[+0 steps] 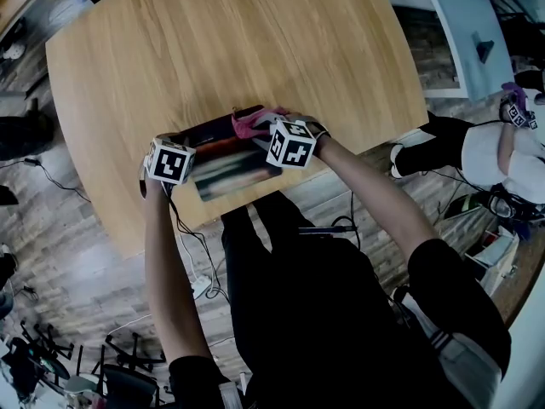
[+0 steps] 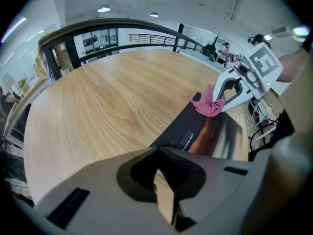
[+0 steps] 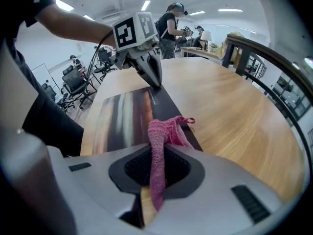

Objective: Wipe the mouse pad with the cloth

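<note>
At the near edge of the single wooden table (image 1: 255,41) lies one mouse pad (image 1: 234,170), a dark rectangle with a blurred print; its long side runs along the table's rim. Two grippers work over it, each carrying one marker cube: the left cube (image 1: 171,161) sits over the pad's left end and the right cube (image 1: 291,143) over its right end.

The left gripper (image 2: 164,199) has its jaws brought together. The right gripper view shows its tips touching down on the pad's far corner. No view shows clearly whether the pad's edge is pinched between them.

The right gripper (image 3: 151,190) is clamped on one pink cloth (image 3: 164,131). A strip of it runs down between the jaws, and the bunched end, with a small loop, rests on the mouse pad close to the pad's edge. In the left gripper view the same cloth sits at the pad's far end, under the right gripper's tips.

One person (image 3: 171,23) stands beyond the table.
</note>
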`<state>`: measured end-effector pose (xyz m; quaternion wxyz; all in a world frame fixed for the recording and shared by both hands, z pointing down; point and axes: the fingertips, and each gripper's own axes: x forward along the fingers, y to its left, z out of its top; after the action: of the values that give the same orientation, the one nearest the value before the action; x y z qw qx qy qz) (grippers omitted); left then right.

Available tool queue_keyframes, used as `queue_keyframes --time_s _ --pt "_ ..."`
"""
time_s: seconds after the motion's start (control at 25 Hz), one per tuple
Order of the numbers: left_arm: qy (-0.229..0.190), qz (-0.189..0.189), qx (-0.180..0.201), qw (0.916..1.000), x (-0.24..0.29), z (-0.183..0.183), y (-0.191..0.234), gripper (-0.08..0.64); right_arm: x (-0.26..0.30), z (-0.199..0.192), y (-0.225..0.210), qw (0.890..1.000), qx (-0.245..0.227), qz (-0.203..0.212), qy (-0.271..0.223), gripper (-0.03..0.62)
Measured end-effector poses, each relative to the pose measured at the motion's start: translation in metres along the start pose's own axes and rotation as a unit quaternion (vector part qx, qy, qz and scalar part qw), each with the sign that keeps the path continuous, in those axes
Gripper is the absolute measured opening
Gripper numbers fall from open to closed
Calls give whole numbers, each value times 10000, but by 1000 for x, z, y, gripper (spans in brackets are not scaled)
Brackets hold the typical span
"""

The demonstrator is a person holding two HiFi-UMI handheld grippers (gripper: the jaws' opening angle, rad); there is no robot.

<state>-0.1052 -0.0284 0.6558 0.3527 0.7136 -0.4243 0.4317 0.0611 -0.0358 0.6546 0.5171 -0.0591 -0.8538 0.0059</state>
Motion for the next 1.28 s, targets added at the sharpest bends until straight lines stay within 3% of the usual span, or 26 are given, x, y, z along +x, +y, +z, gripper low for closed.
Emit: queue_keyframes --time_s 1.04,1.28 --pt "-65 82 75 9999 1 -3 2 23 -8 -33 106 9975 572 422 26 60" --pt "-293 109 86 9995 2 3 4 23 -10 -37 127 9954 766 583 8 60"
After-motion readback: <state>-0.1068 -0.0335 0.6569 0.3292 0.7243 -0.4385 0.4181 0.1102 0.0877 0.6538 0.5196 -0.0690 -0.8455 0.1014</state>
